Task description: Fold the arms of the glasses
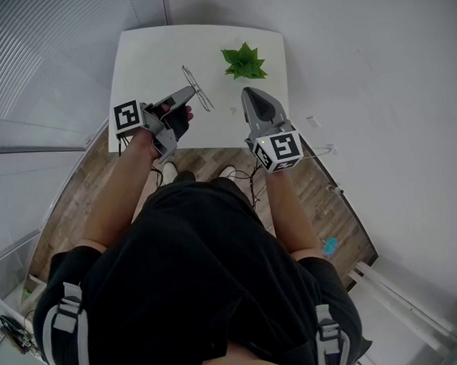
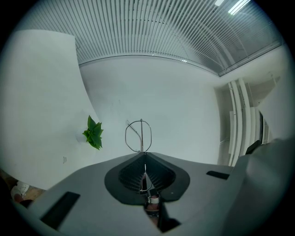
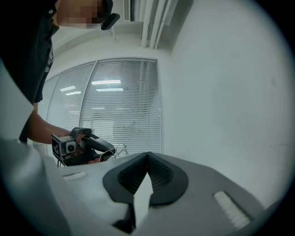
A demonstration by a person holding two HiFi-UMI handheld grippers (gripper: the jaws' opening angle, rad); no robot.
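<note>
Closest to us, under the head camera, we see our black top and bare forearms reaching out over a wooden floor (image 1: 80, 206) toward a white table (image 1: 149, 61). At the table's near edge we hold the left gripper (image 1: 188, 91) on the left and the right gripper (image 1: 248, 93) on the right, well apart from each other. The left gripper's jaws are pressed together on a thin wire arm of the glasses (image 1: 198, 89), which sit at its tip, over the middle of the table. In the left gripper view one round wire rim stands upright just past the jaw tips. We cannot tell whether the glasses touch the tabletop. The right gripper's jaws are closed tight, and its own view shows nothing between them. That view looks across at the left gripper with the wire frame at its tip, and at window blinds (image 3: 120, 106) behind it. Farther back on the table, beyond the right gripper, a small green plant (image 1: 244, 61) sits near the far edge.
</note>
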